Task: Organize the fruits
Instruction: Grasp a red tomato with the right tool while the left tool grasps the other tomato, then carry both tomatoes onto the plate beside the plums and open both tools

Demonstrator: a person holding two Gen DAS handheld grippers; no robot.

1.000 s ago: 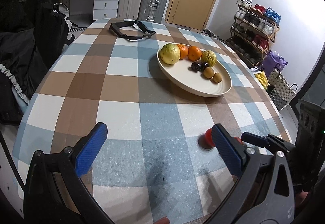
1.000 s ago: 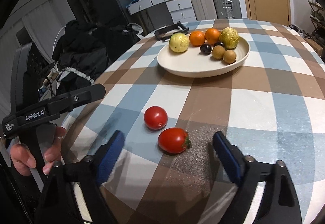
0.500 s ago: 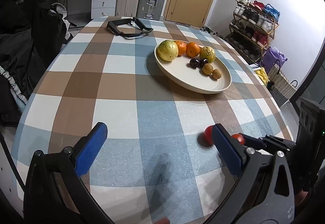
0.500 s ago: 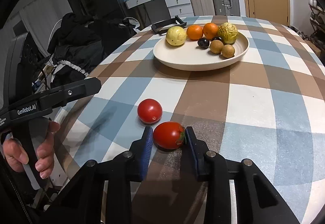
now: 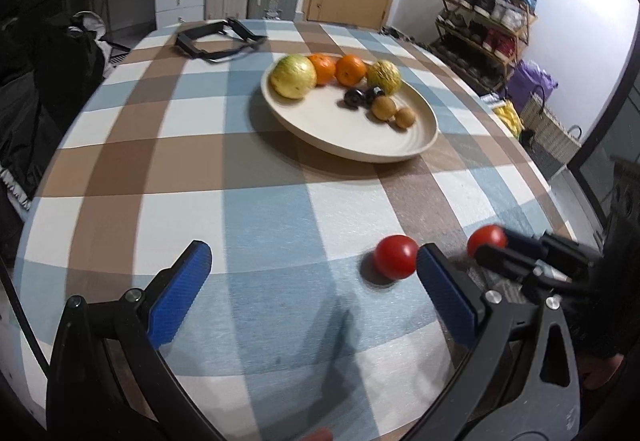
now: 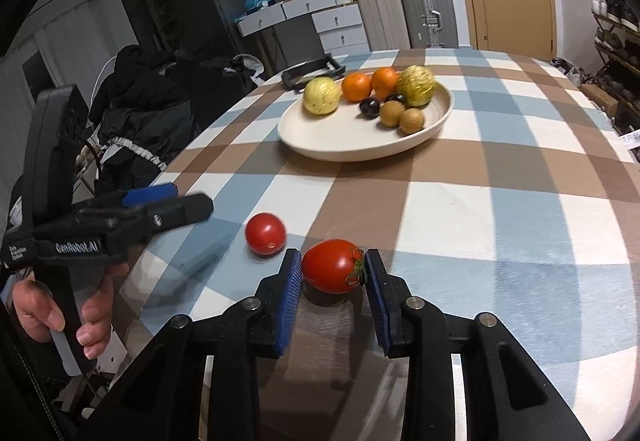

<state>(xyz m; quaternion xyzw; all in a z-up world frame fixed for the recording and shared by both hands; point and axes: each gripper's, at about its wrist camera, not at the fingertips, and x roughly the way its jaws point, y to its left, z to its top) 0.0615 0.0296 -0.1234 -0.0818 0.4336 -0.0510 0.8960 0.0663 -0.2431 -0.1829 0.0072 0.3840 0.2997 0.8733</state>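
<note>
The right hand-held gripper (image 6: 333,273) is clamped on the oval tomato (image 6: 333,266), as it was half a second ago, but the tomato now seems lifted a little above the surface (image 6: 500,225). The left hand-held gripper (image 5: 312,277) has stayed wide apart and holds nothing. The round tomato (image 5: 395,256) lies near the surface's near edge, partly hidden behind the left one's right finger. The plate (image 5: 352,145) of fruits sits toward the far edge. Both views are slightly blurred.
</note>
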